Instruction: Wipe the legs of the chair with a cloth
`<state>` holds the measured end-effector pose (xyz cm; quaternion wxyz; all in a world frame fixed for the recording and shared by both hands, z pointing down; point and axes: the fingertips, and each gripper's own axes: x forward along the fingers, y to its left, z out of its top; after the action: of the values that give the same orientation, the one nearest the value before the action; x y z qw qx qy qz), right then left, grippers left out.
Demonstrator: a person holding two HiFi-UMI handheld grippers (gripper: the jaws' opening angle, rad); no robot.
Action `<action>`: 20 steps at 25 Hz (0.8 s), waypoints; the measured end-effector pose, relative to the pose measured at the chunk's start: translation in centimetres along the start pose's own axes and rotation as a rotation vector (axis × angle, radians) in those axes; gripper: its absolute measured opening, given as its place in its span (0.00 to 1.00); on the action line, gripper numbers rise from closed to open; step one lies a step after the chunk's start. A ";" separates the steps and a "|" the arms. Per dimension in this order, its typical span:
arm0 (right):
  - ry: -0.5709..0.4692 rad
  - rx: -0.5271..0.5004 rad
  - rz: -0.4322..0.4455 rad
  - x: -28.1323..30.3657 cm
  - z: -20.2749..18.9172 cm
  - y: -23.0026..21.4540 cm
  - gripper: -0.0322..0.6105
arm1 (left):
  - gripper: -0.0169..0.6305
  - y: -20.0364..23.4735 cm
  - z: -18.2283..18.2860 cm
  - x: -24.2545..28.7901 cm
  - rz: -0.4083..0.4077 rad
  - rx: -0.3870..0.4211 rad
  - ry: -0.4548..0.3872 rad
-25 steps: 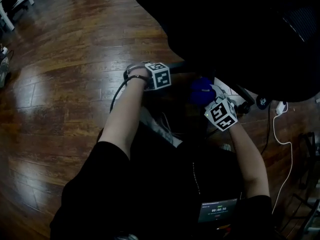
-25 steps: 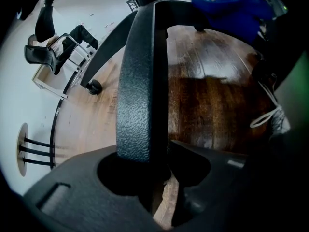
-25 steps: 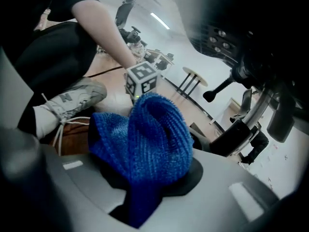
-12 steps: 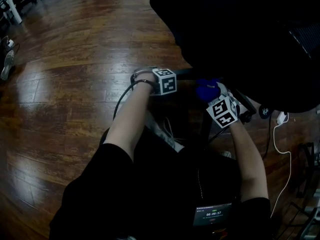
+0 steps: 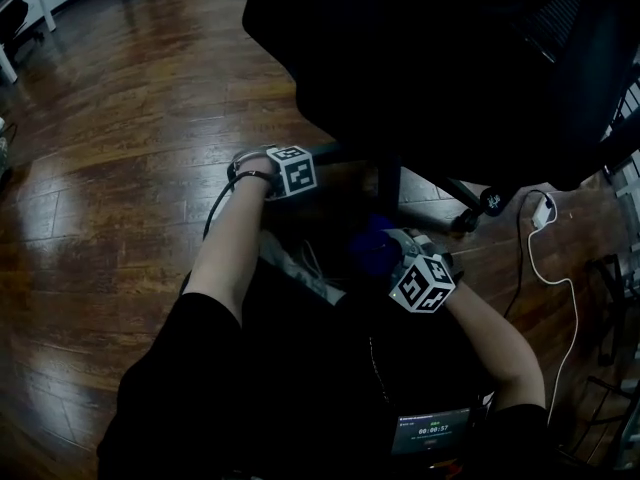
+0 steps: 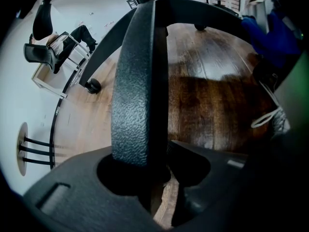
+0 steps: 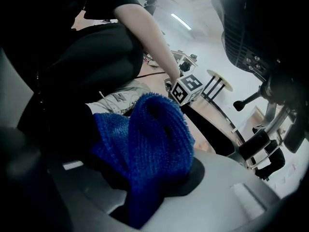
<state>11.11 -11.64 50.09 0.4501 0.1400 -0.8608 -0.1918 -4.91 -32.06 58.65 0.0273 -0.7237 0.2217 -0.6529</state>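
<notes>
A black office chair (image 5: 450, 58) fills the top of the head view, its base spreading beneath it. My left gripper (image 5: 302, 162) is shut on one textured black chair leg (image 6: 140, 81), which runs up between the jaws of that gripper (image 6: 159, 178) in the left gripper view. My right gripper (image 5: 395, 260) sits lower in the head view, close to the person's body and off the legs. It is shut on a bunched blue cloth (image 7: 154, 144), which also shows as a dark blue lump (image 5: 375, 251) ahead of the right marker cube.
A caster (image 5: 490, 201) ends a leg at the right, and another caster (image 6: 93, 86) shows in the left gripper view. A white cable with a plug (image 5: 545, 218) trails over the wooden floor (image 5: 120, 168). A light shoe (image 5: 300, 258) lies under the left arm.
The right gripper has pulled the blue cloth away from the chair's base, back toward the person's body. The left gripper has kept its hold on the leg.
</notes>
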 end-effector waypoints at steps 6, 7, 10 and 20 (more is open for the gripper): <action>0.003 -0.035 0.028 -0.2 0.1 1.2 0.21 | 0.28 0.1 0.0 0.0 0.010 -0.003 0.004; -0.001 -0.035 0.026 -0.2 0.1 1.2 0.20 | 0.28 0.0 0.0 0.0 0.009 -0.004 0.004; -0.006 -0.047 0.039 -0.2 0.0 1.0 0.21 | 0.28 0.1 0.0 0.0 0.004 -0.006 0.003; -0.012 -0.013 -0.011 1.2 -0.9 -6.0 0.21 | 0.28 0.1 -0.1 0.0 0.010 -0.011 0.021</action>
<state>11.62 -17.62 48.67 0.4449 0.1408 -0.8614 -0.2006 -5.00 -32.13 58.60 0.0243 -0.7160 0.2290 -0.6590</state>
